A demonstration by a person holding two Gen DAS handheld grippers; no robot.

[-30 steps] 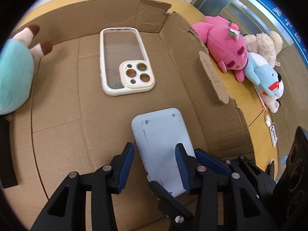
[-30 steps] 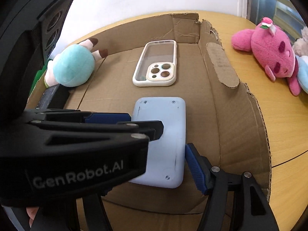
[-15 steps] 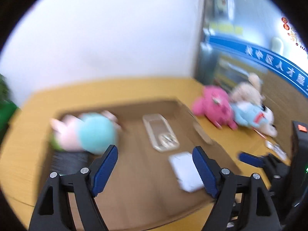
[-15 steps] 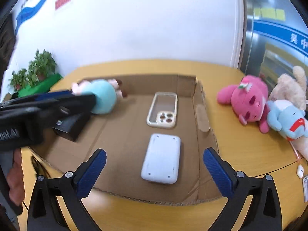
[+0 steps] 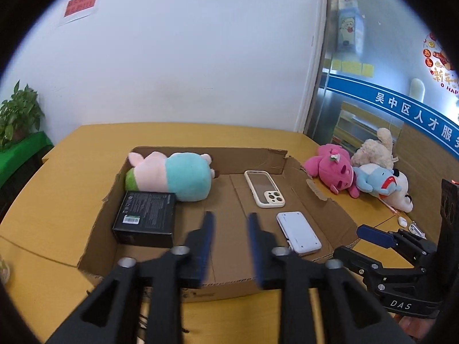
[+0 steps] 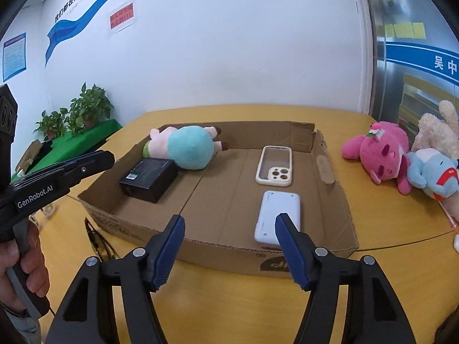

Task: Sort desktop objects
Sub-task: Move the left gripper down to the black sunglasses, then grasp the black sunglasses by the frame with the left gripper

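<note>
Everything is placed relative to the cardboard box [image 6: 335,200], a shallow tray sitting on a yellow table [image 6: 387,229].

Inside the box there are four things. The white device [image 6: 279,212] lies flat near the front right corner, just behind the front wall. Right behind it, apart from it, is the phone case [image 6: 275,170], camera cutout facing the front. In the back left corner there's the teal and pink plush [image 6: 186,146] lying on its side, and the black box [image 6: 149,176] sits just in front of it, touching or nearly so.

Outside the box on its right side there's a pile of toys on the table: a pink plush [image 6: 378,154], a blue plush [image 6: 430,175] and a beige plush [image 6: 439,132] bunched together. Some potted plants [image 6: 74,117] are way off behind the box's left side.

The left gripper [image 5: 229,229] is held up over the front edge of the box, blurry in its own view. Its jaws have a narrow gap with nothing between them, so it's released and empty. The right gripper [image 6: 228,240] hovers in front of the box's front wall, jaws spread wide, also holding nothing. In the right wrist view one finger overlaps the white device, but that's only line of sight.
</note>
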